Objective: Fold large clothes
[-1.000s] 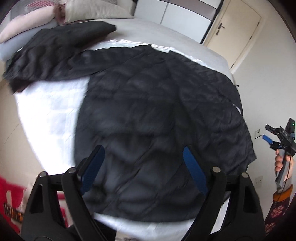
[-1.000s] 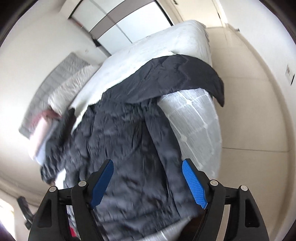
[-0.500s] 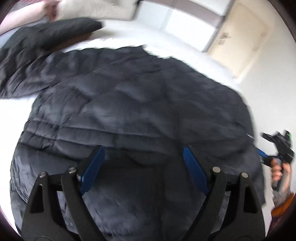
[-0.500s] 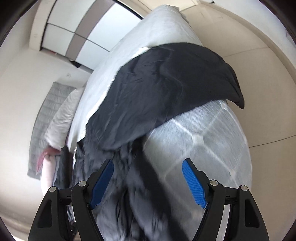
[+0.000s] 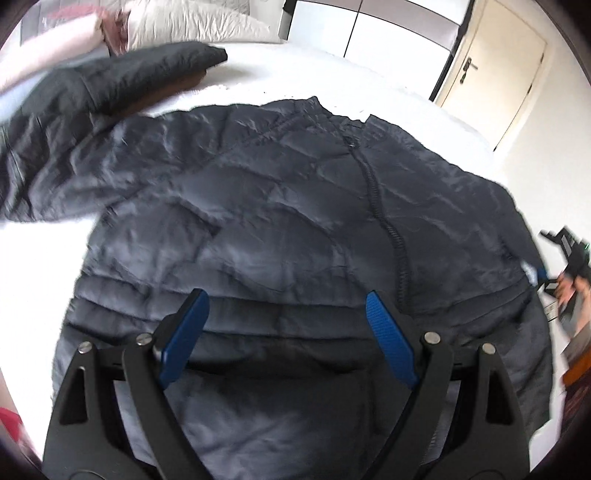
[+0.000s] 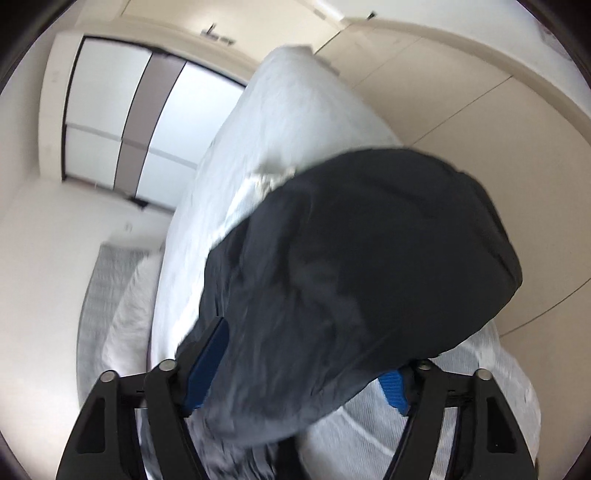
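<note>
**Jacket spread front-up on the bed, one sleeve between the closing right jaws**

The jacket [image 5: 280,229] was a dark grey to black quilted garment with a slightly glossy, crinkled shell and horizontal stitched channels, most distinct near the hem. It lay flat across the white bed [image 5: 44,266], front side up, its closed zipper [image 5: 384,221] running from the collar down toward the hem. The hem reached the near edge of the mattress, directly under the left gripper [image 5: 288,332]. One sleeve [image 5: 92,107] extended up and to the left in the left wrist view, its cuff end resting near the pillows [image 5: 192,26]. The fabric showed many shallow creases but no fold across the body.

The left gripper hovered above the hem region with its blue pads spread wide and nothing between them.

In the right wrist view, the other sleeve [image 6: 369,266] draped over the bed's side edge as a smooth, rounded dark mass. The right gripper [image 6: 299,373] had this sleeve between its blue pads, and its jaws were closing; the pads did not yet visibly press the cloth. A wardrobe [image 6: 122,110] with pale panels stood beyond the bed, and a cream door [image 5: 495,66] appeared at the far right of the left wrist view.
</note>
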Available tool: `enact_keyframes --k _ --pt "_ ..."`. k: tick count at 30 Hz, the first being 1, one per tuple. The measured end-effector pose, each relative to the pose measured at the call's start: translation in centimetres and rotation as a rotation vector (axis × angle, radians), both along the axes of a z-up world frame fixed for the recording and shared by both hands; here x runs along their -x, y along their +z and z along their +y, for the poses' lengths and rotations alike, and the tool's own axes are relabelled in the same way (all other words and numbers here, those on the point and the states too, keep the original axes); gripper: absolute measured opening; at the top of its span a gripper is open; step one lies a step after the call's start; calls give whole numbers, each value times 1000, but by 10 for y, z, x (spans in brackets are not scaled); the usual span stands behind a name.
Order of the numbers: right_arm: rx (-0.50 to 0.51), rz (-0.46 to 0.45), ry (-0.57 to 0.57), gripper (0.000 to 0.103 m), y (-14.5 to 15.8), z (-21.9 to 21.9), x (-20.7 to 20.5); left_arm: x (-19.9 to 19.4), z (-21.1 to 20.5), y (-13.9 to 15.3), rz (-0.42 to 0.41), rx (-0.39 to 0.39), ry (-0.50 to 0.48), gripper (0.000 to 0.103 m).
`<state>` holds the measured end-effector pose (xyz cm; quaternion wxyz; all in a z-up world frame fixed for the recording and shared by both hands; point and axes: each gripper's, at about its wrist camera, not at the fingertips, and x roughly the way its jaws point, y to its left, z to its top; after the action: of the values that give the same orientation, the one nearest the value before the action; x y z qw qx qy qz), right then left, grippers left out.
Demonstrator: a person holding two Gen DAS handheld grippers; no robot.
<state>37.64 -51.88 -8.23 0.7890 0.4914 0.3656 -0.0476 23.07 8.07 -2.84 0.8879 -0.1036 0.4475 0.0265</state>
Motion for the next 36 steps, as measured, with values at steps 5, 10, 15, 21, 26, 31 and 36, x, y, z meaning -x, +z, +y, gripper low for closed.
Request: enact_keyframes --k 5,10,15,21,26,31,36 --pt "136 -1 -64 15 26 9 -15 3 12 7 -14 23 6 87" --pt "315 -71 -29 9 71 41 -13 7 24 15 -26 46 21 87" --pt "479 -145 69 8 113 96 -8 12 28 19 -24 -8 24 87" --pt "692 -200 301 8 145 198 -2 15 29 19 0 -59 20 87" --pt "860 -192 549 8 134 295 -1 15 33 14 23 -39 23 87" --pt "911 -93 760 8 78 365 1 16 34 11 45 -32 23 87" --pt "764 101 800 9 8 366 -13 15 33 8 59 -33 16 87"
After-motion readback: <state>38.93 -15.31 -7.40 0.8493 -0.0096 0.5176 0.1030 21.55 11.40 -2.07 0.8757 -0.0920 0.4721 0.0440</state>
